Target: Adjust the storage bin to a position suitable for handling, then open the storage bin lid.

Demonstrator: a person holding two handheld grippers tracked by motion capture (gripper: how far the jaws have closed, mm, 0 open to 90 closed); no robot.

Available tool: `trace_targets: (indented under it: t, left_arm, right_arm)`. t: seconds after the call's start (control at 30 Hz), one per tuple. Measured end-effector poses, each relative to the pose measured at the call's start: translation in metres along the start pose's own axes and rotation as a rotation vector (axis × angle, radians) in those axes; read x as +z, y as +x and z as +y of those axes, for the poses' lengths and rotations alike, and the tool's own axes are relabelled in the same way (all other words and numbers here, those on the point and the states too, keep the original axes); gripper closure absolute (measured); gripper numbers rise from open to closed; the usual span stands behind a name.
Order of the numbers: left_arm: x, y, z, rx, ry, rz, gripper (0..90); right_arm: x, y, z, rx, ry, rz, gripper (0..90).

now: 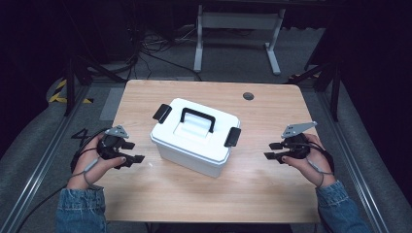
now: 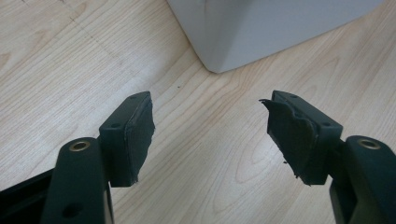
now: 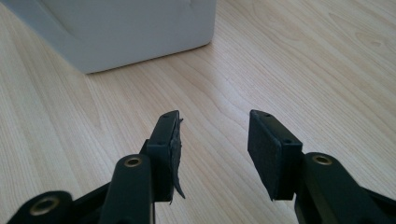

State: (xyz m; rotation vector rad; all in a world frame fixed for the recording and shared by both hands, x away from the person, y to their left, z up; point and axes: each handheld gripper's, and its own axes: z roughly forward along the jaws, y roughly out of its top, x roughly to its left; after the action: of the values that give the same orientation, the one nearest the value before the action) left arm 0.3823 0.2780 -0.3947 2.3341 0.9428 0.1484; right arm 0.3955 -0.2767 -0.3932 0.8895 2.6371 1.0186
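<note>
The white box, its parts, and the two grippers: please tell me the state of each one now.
white box: upright on the table, lid on.
lid handle: raised.
side latches: both flipped outward.
left gripper: open, empty, apart from the box.
right gripper: open, empty, apart from the box.

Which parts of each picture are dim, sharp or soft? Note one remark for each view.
High view: table and white box well lit, surroundings nearly black. Left gripper view: pads sharp, box corner slightly soft. Right gripper view: even light, faint shadow under the box.
</note>
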Motion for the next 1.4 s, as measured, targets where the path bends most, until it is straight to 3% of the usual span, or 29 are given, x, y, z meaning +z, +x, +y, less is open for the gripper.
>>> trace_targets:
  t: [0.4,0.6,0.8,0.97,1.03,1.4]
  left_arm:
    - [-0.004,-0.008,0.007,-0.003,0.018,0.018,33.1]
    - [-0.006,-0.008,0.009,-0.002,0.020,0.020,33.1]
    - [-0.006,-0.008,0.010,0.001,0.023,0.015,33.1]
    - [-0.007,-0.007,0.011,0.015,0.024,0.020,33.0]
    - [-0.005,-0.009,0.012,0.003,0.027,0.012,32.9]
    - [-0.008,-0.009,0.010,0.008,0.029,0.015,32.5]
  right_arm:
    - [-0.007,0.002,0.010,-0.008,-0.014,-0.003,54.7]
    - [-0.015,0.004,0.027,-0.020,-0.025,0.005,54.2]
    - [-0.024,0.007,0.043,0.012,-0.065,0.043,53.8]
    - [-0.030,0.009,0.056,0.010,-0.073,0.046,53.8]
    - [-0.033,0.012,0.064,0.015,-0.092,0.053,53.9]
    - [-0.034,0.015,0.096,0.001,-0.106,0.073,53.9]
